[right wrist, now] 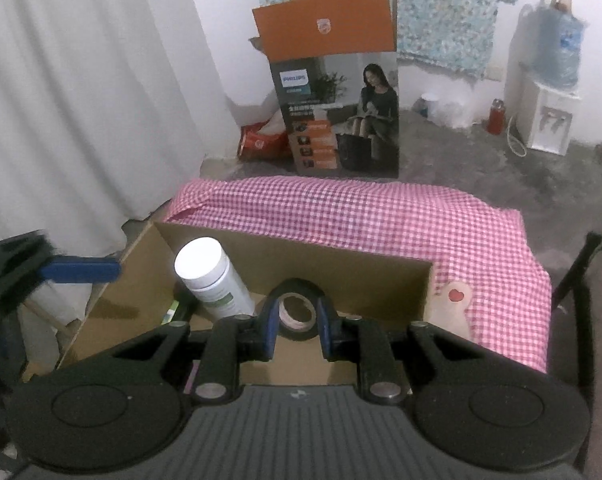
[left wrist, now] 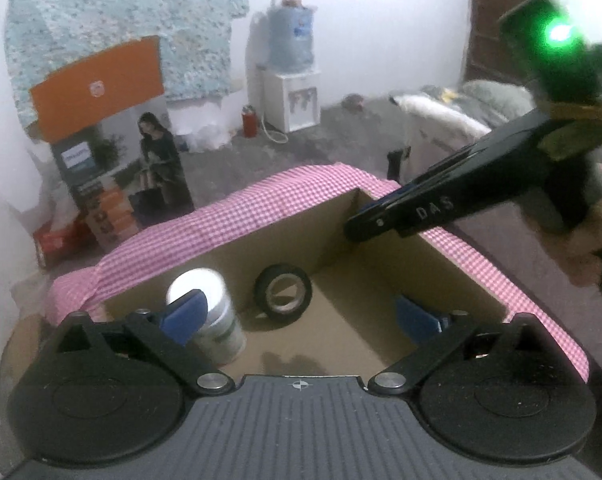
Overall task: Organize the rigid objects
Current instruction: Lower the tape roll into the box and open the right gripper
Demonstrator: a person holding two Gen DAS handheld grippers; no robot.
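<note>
Inspection of the cardboard box (left wrist: 401, 276): it stands open-topped with a pink checked cloth (right wrist: 361, 216) draped over its far wall and right side. Inside are two rigid items. A white bottle (right wrist: 213, 276) with a flat white cap and a green label leans in the left rear corner. A roll of black tape (left wrist: 283, 294) stands on edge against the rear wall, just beside the bottle but apart from it.

Left gripper (left wrist: 301, 316): jaws spread wide, nothing between them, poised above the box interior. Right gripper (right wrist: 295, 320): jaws drawn narrow, with only a slim gap. The tape roll shows through that gap but lies beyond the tips; nothing is held.

Handling assessment, bottle: judged light plastic, stiff, with a smooth and probably slippery wall. It is tall, narrow and already tilted, so it will likely topple if nudged at the cap. The best hold is across the body at mid-height, on the label band.

Handling assessment, tape roll: judged light, firm and slightly yielding, with a grippy outer surface. On edge it may roll. Pinch one side of the ring, through the core, or across the flat faces.
</note>
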